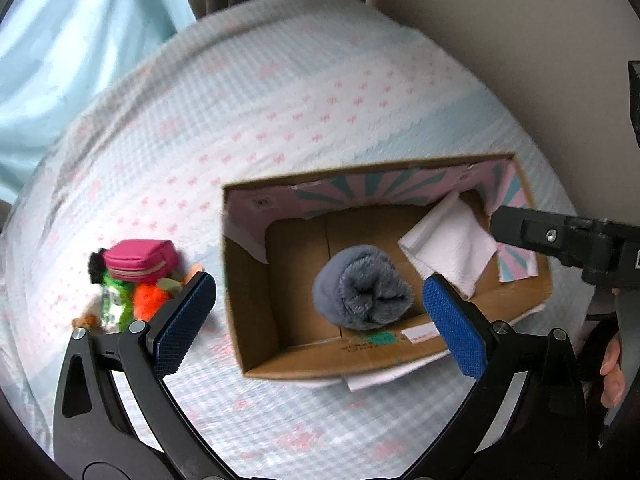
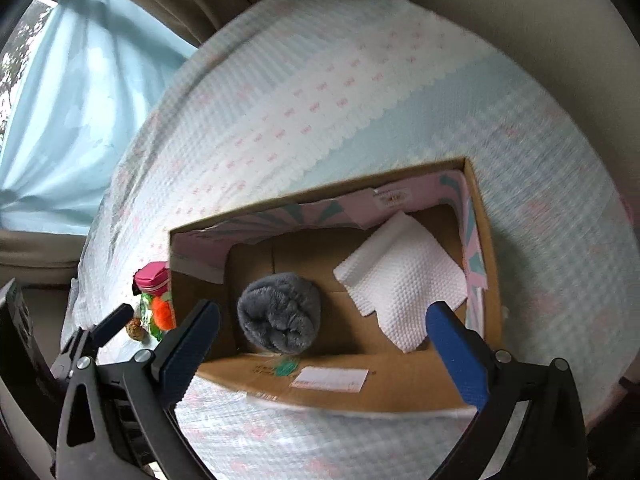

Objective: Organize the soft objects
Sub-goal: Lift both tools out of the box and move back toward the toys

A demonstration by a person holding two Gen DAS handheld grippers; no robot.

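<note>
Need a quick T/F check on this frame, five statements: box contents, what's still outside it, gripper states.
1. The rolled grey fleece bundle lies inside the open cardboard box. True.
2. The white textured paper towel lies on the bedspread outside the box. False: it lies inside the box, to the right of the bundle.
3. The pink zipped pouch sits on the patterned bedspread, left of the box. True.
4. The left gripper is shut on the bundle. False: its jaws are wide apart and hold nothing.
5. The right gripper is open and empty. True.
</note>
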